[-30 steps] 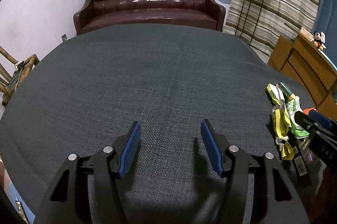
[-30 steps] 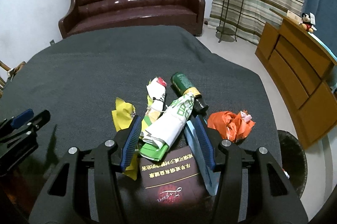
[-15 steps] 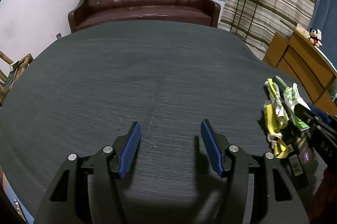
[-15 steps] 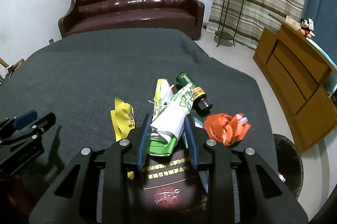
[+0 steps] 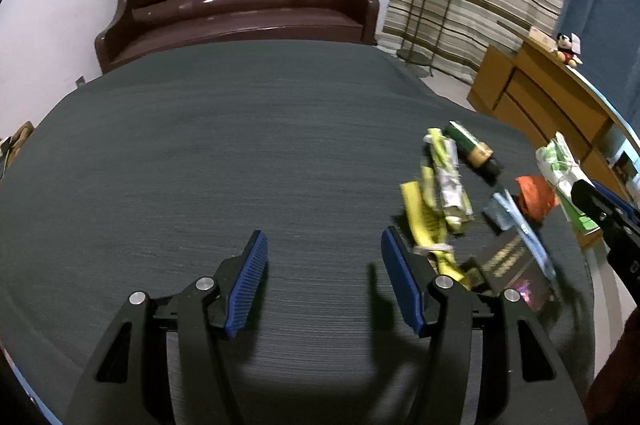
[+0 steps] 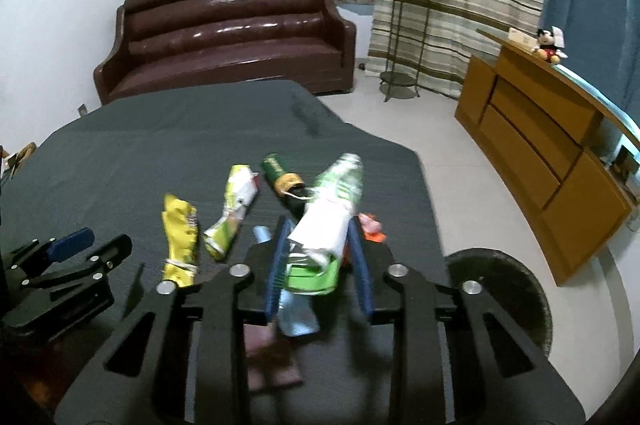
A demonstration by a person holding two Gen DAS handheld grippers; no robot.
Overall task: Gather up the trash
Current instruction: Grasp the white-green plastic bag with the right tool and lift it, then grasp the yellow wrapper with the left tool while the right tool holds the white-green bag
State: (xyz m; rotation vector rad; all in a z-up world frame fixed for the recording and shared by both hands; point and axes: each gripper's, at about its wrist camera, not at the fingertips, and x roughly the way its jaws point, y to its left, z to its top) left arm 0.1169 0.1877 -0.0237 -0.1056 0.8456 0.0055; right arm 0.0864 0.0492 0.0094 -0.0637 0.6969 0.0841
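My right gripper (image 6: pixel 320 249) is shut on a green-and-white wrapper (image 6: pixel 324 225) and holds it lifted above the dark table (image 6: pixel 140 153); the wrapper also shows in the left wrist view (image 5: pixel 560 169). On the table lie a yellow wrapper (image 6: pixel 180 237), a yellow-green wrapper (image 6: pixel 234 209), a green bottle (image 6: pixel 284 181), an orange bag (image 5: pixel 534 195), a pale blue packet (image 5: pixel 520 229) and a dark box (image 5: pixel 508 265). My left gripper (image 5: pixel 322 265) is open and empty, low over the table left of the pile.
A round dark bin (image 6: pixel 504 297) stands on the floor right of the table. A wooden cabinet (image 6: pixel 552 153) lines the right wall. A brown sofa (image 6: pixel 228 33) sits behind the table, with a plant stand (image 6: pixel 408 25) beside it.
My right gripper has lifted the green-and-white wrapper off the pile and swung toward the right, over the table's edge. My left gripper has moved closer to the trash pile.
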